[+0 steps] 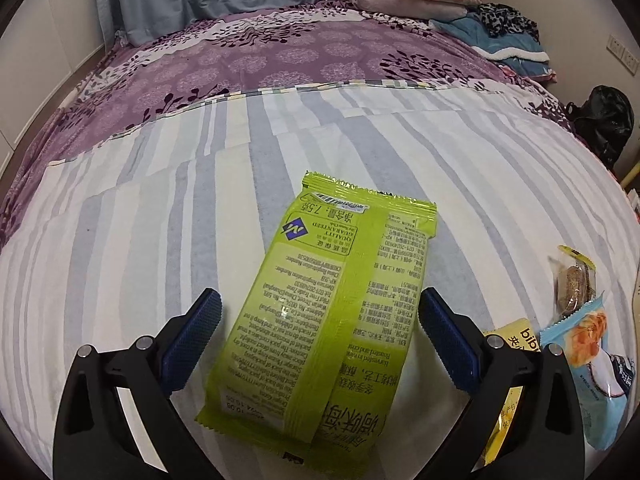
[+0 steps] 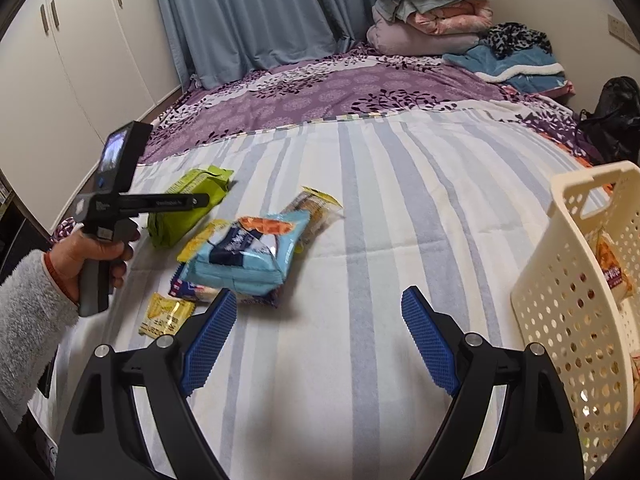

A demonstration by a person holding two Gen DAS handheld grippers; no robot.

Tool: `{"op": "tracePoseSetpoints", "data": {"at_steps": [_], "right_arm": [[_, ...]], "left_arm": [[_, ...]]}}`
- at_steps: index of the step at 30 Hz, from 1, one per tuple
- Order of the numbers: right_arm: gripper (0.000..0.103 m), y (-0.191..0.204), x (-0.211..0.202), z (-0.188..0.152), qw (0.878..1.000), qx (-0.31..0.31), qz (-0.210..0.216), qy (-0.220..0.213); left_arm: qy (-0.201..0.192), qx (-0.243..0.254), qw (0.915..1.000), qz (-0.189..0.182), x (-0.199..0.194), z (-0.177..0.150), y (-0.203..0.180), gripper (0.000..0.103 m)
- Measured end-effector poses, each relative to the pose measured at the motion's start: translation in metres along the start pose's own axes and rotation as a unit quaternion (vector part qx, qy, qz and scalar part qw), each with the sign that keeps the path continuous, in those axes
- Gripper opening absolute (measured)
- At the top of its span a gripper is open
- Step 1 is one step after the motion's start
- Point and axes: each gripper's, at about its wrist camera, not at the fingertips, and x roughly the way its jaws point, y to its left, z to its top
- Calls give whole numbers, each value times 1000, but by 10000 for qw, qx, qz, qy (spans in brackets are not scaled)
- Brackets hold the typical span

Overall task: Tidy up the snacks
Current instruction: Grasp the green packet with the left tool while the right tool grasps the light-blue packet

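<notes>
Both grippers gape: my left gripper [image 1: 320,316] straddles the green packet [image 1: 320,304] on the bed, ungrasped; my right gripper [image 2: 318,314] holds nothing. Basket [image 2: 560,304] holds some snacks, several remain out

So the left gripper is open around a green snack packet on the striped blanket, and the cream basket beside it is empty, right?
Not quite: the cream basket is not empty. The right wrist view shows an orange snack packet inside it. The rest holds.
</notes>
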Motion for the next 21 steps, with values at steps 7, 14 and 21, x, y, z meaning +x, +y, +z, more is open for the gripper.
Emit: {"op": "tracePoseSetpoints", "data": {"at_steps": [7,14,21], "right_arm": [[84,16,12,21,9995,-25,293,-139],[92,34,51,35,9978,134,641,125],[92,40,98,32,9958,314,563,654]], "left_arm": [[-205,-285,9993,-138,-8,-5,6,71],[-481,-447,9977,-156,-32,-12,18,71],[-661,-545,9962,-154,-55,-18,24,71]]}}
